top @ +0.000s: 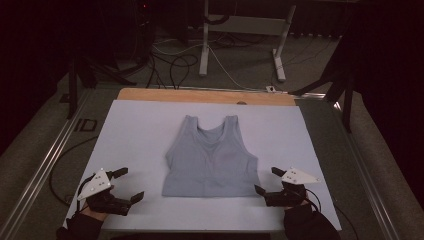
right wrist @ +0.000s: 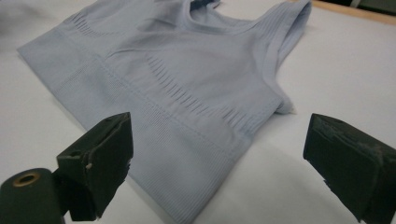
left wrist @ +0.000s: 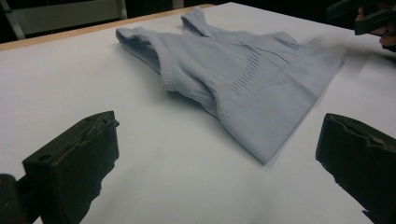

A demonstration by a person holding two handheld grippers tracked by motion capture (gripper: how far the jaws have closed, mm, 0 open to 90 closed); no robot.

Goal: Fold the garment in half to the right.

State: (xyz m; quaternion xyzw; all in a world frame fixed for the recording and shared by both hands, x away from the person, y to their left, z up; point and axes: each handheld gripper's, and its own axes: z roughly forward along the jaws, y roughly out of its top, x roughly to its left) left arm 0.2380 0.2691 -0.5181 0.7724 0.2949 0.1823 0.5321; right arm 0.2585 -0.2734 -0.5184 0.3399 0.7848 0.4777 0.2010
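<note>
A pale blue sleeveless top (top: 211,160) lies flat on the white sheet (top: 135,130), straps toward the far edge. My left gripper (top: 131,184) rests on the sheet off the top's lower left corner, jaws wide open and holding nothing. In the left gripper view the left gripper (left wrist: 219,130) faces bare sheet, with the top's corner (left wrist: 261,140) a little ahead. My right gripper (top: 266,180) is open beside the lower right corner. Seen in the right gripper view, the right gripper (right wrist: 217,135) straddles the ribbed hem (right wrist: 187,158) without touching it.
A strip of wooden tabletop (top: 205,96) runs along the sheet's far edge. Beyond it stand a white desk frame (top: 205,45) and loose cables (top: 172,65) on the floor. Metal rails (top: 45,160) flank the table. The other hand's gripper (left wrist: 369,18) appears at the left gripper view's top right.
</note>
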